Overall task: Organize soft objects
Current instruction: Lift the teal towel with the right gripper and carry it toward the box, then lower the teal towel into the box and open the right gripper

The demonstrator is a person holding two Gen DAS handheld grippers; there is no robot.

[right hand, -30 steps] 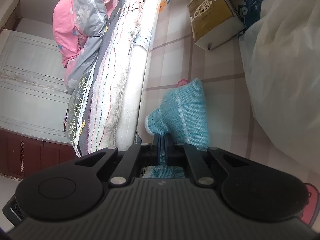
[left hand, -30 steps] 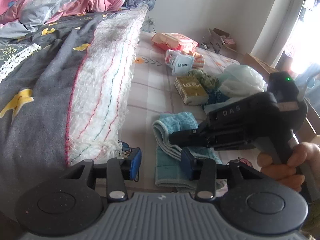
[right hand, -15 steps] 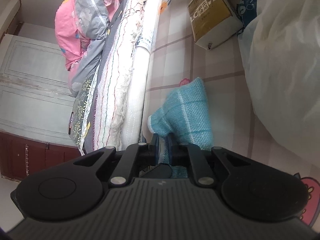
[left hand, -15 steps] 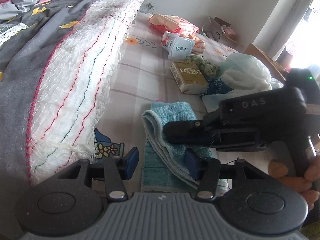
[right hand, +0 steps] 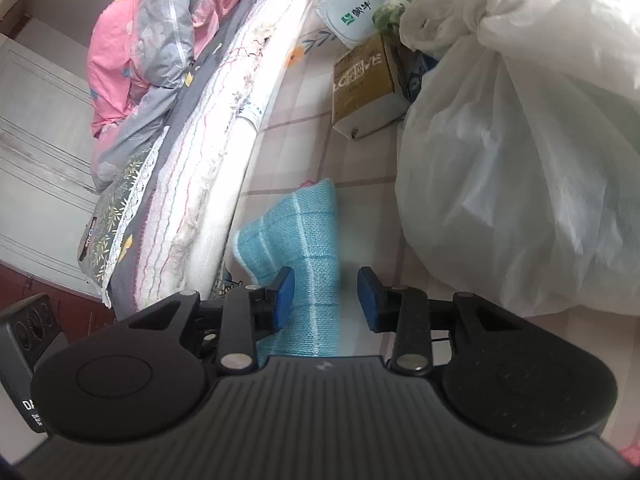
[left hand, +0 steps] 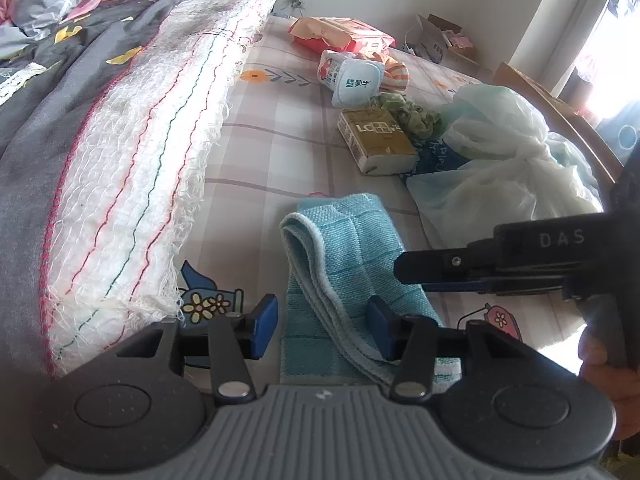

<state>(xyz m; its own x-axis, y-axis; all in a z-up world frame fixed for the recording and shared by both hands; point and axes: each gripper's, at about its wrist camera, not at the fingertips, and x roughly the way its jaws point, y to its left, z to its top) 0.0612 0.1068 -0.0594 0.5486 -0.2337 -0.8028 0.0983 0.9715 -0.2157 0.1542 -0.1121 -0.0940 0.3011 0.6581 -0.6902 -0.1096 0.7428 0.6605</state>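
A folded light-blue towel [left hand: 352, 256] lies on the checked bed sheet [left hand: 280, 148]. My left gripper [left hand: 322, 328] is open, its blue pads either side of the towel's near end, low over it. My right gripper [right hand: 326, 298] is open too, with the towel [right hand: 304, 240] between its pads and no grip on it. In the left wrist view the right gripper [left hand: 404, 272] reaches in from the right, just above the towel's right edge.
A white fringed blanket [left hand: 152, 168] and a grey quilt [left hand: 48, 120] lie along the left. A tied white plastic bag [right hand: 520, 152], a gold tissue pack [left hand: 376, 140], a milk carton pack [left hand: 352, 80] and snack packs [left hand: 340, 36] crowd the right and far side.
My right gripper was shut on the towel's edge and has opened and let it go. The left gripper has moved forward and lower over the towel.
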